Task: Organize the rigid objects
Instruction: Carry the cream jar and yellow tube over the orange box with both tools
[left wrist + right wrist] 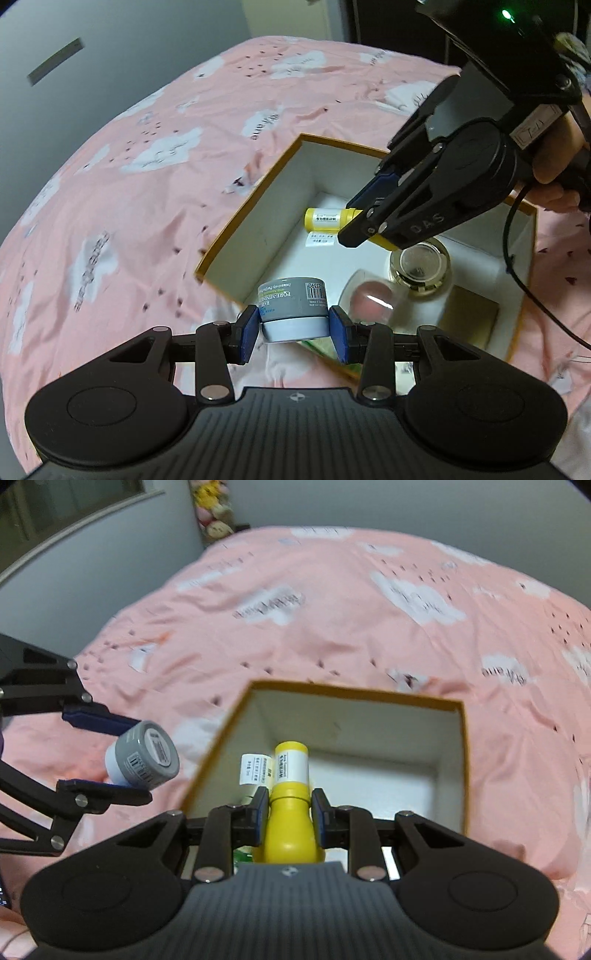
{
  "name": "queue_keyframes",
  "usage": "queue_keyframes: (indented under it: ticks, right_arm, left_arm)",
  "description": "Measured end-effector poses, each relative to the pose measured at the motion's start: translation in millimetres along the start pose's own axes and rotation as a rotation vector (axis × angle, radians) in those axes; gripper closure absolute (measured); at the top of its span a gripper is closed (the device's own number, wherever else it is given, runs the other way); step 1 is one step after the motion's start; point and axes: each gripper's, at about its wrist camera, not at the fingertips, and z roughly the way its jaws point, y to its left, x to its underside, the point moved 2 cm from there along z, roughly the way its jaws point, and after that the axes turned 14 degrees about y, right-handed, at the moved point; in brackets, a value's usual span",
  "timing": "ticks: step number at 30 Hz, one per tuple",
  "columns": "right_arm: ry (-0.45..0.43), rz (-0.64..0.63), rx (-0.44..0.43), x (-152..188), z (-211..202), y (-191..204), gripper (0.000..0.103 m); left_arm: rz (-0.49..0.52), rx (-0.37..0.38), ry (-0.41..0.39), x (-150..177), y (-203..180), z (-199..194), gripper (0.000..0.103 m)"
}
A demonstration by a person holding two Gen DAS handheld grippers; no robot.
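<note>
My left gripper (293, 328) is shut on a grey jar (293, 304) with a pale blue lid and holds it above the near edge of an open box (258, 206) with gold rims and white walls. The jar also shows in the right wrist view (144, 755). My right gripper (290, 812) is shut on a yellow bottle (291, 801) with a white label and holds it over the box (461, 760). In the left wrist view the yellow bottle (327, 219) hangs inside the box under the right gripper (360, 225).
Inside the box lie a round glass bottle with a gold rim (421, 264), a clear glass with a pink ball (371, 297) and a gold card (471, 317). The box sits on a pink bedspread with white clouds (147, 147). Plush toys (214, 513) stand far back.
</note>
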Motion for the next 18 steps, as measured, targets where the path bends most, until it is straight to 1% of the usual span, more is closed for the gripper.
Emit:
queue_keyframes:
  ticks: [4, 6, 9, 14, 18]
  right_arm:
    - [0.033, -0.003, 0.041, -8, 18, -16, 0.079]
    - [0.047, -0.015, 0.071, -13, 29, -21, 0.079]
    - [0.071, -0.022, 0.093, -21, 45, -28, 0.079]
    - [0.115, 0.018, 0.098, -32, 66, -44, 0.079]
    - [0.142, 0.038, 0.098, -37, 79, -52, 0.079]
  left_arm:
    - [0.072, -0.013, 0.041, -18, -3, 29, 0.057]
    - [0.091, -0.011, 0.074, -24, -1, 43, 0.057]
    - [0.121, -0.014, 0.098, -29, 0, 61, 0.057]
    - [0.114, 0.014, 0.108, -36, 6, 86, 0.057]
    - [0.099, 0.035, 0.123, -43, 6, 99, 0.056]
